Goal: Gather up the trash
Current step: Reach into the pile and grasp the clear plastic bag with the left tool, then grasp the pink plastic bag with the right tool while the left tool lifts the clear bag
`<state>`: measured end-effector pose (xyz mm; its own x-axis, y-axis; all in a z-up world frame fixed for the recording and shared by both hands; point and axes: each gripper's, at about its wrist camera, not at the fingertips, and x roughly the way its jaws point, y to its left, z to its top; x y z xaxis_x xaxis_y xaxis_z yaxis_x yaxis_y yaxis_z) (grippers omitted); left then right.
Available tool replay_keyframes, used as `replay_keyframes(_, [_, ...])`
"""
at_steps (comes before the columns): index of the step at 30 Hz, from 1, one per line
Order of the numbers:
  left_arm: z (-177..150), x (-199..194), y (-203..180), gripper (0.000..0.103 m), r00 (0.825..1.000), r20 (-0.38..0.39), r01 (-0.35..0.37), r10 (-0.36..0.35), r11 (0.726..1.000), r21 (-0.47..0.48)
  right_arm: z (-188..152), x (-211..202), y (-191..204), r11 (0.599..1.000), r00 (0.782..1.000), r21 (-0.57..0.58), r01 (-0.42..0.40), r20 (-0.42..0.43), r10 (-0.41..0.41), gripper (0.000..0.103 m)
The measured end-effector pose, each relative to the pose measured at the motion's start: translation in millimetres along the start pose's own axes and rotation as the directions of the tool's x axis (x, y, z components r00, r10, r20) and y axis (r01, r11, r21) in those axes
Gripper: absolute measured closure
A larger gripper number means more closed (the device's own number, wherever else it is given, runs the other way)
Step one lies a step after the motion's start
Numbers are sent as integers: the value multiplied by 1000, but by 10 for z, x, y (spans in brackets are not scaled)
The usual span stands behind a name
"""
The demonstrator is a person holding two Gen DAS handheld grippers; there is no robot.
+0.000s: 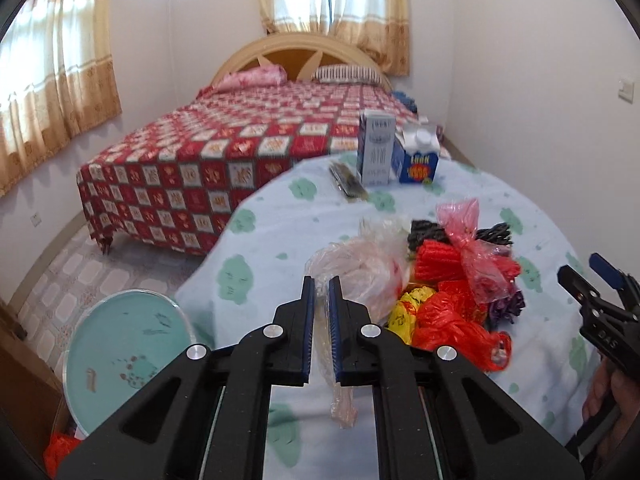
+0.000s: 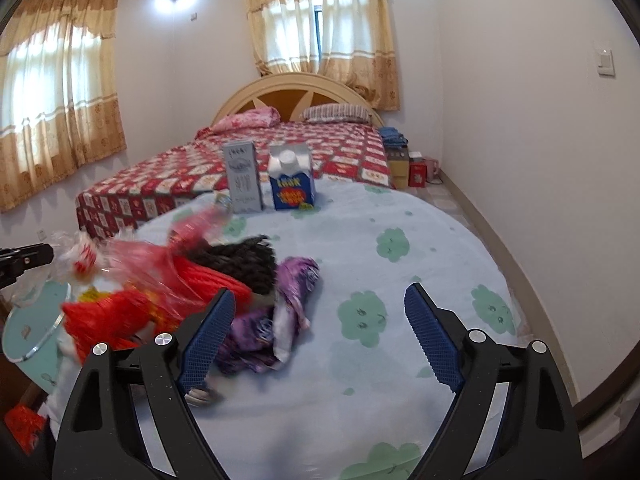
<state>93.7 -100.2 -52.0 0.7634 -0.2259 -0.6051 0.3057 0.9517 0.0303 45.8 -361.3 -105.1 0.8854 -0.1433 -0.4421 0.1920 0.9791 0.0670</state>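
A heap of plastic bags lies on the table's pale blue flowered cloth [image 1: 280,236]: red bags [image 1: 452,320], a pink bag [image 1: 464,236], black netting [image 1: 424,232], a purple wrapper [image 2: 288,320]. My left gripper [image 1: 321,292] is shut on a clear plastic bag [image 1: 360,268], whose tail hangs between the fingers. My right gripper [image 2: 320,316] is open and empty above the cloth, just right of the purple wrapper; it also shows at the right edge of the left wrist view [image 1: 588,280].
Two cartons, a grey one [image 1: 376,152] and a blue one [image 1: 418,160], stand at the table's far side beside a dark flat wrapper [image 1: 348,180]. A round teal glass stand [image 1: 120,356] sits left of the table. A bed [image 1: 224,152] is behind.
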Motion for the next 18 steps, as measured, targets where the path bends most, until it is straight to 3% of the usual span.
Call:
replay_keyframes(13, [-289,-426,652,96,996,12,-93,94,995,-30,245,69,779,978,980,-69,-197,2,198,24])
replay_keyframes(17, [-391,-472,849,96,993,2,-118,118,992,-49,249,183,950,972,977,-101,-211,-42,207,25])
replay_keyframes(18, [-419,-478,882,96,993,0,-122,122,991,-55,241,219,951,972,976,-99,-214,-61,209,37])
